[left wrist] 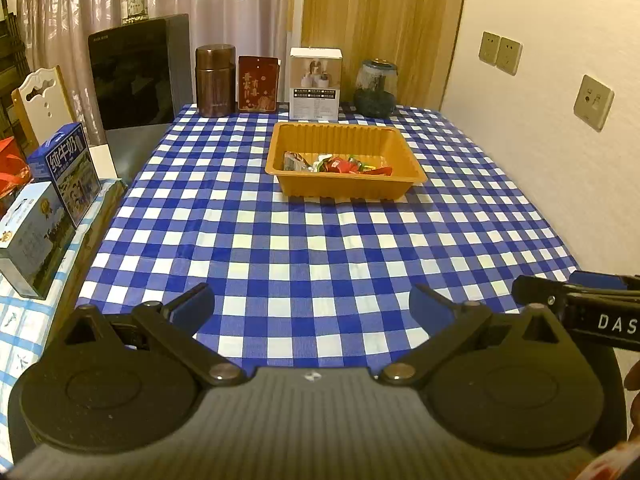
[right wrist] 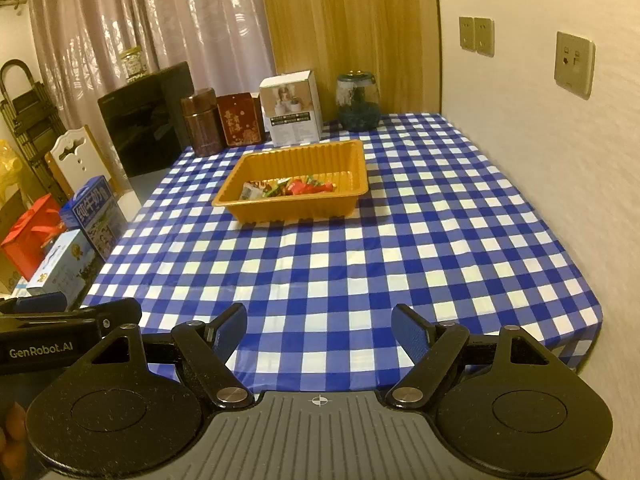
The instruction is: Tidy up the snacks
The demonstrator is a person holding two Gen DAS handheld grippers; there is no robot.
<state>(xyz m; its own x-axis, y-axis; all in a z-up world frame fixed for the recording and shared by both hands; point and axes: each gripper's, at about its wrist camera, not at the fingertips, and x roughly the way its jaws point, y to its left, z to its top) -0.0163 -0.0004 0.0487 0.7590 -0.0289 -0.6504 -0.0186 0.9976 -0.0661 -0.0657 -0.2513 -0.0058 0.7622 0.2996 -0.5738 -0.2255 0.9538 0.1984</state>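
Left wrist view: left claw (left wrist: pixel 312 306) spread, snacks (left wrist: pixel 336 164) in tray (left wrist: pixel 344 190); right view alone, right claw (right wrist: pixel 319 326) spread, red bag (right wrist: pixel 28 236).

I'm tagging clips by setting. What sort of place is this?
Most likely a home dining room: a table under a blue checked cloth, a tray of wrapped snacks on it, a dining chair beside it, and curtains behind.

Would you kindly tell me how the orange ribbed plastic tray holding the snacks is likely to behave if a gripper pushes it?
The orange ribbed plastic tray looks thin-walled, so it probably flexes. Holding only a few wrapped snacks, it is likely light and may slide easily on the smooth-looking blue checked tablecloth. Its low, wide shape seems unlikely to tip.
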